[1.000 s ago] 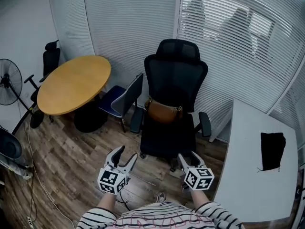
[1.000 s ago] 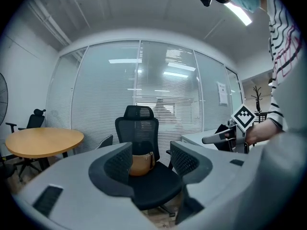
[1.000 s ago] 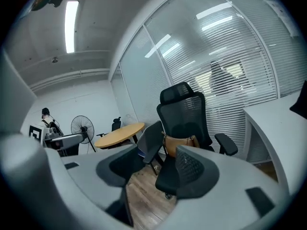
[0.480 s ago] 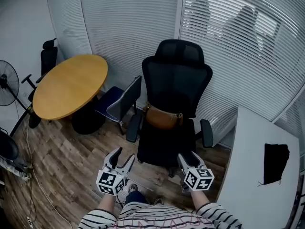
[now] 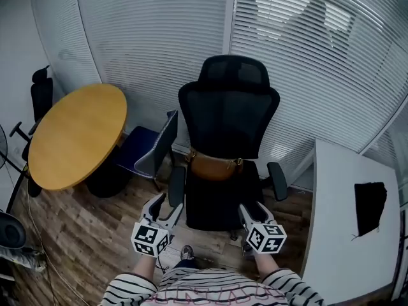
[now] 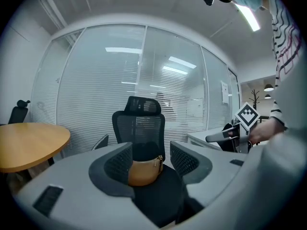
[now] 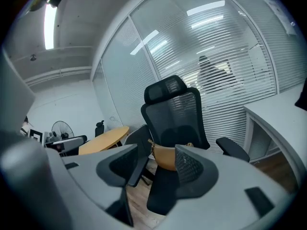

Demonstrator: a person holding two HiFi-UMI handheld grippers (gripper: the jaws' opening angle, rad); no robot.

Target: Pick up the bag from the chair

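A tan leather bag (image 5: 215,166) lies on the seat of a black mesh office chair (image 5: 227,110), against its backrest. The left gripper view shows the bag (image 6: 143,170) straight ahead between the jaws but well beyond them. In the right gripper view the bag (image 7: 165,156) also sits far off past the jaws. My left gripper (image 5: 165,206) is open, in front of the chair's left side. My right gripper (image 5: 248,213) is open too, in front of the chair's right side. Neither holds or touches anything.
A round wooden table (image 5: 75,132) stands to the left with a blue-seated chair (image 5: 148,148) beside it. A white desk (image 5: 347,222) with a black cloth (image 5: 370,204) is at the right. Window blinds (image 5: 299,62) run behind the chair. The floor is wood.
The person has stepped closer to the chair, which now sits more centred and nearer the grippers. Both grippers stay open and level.
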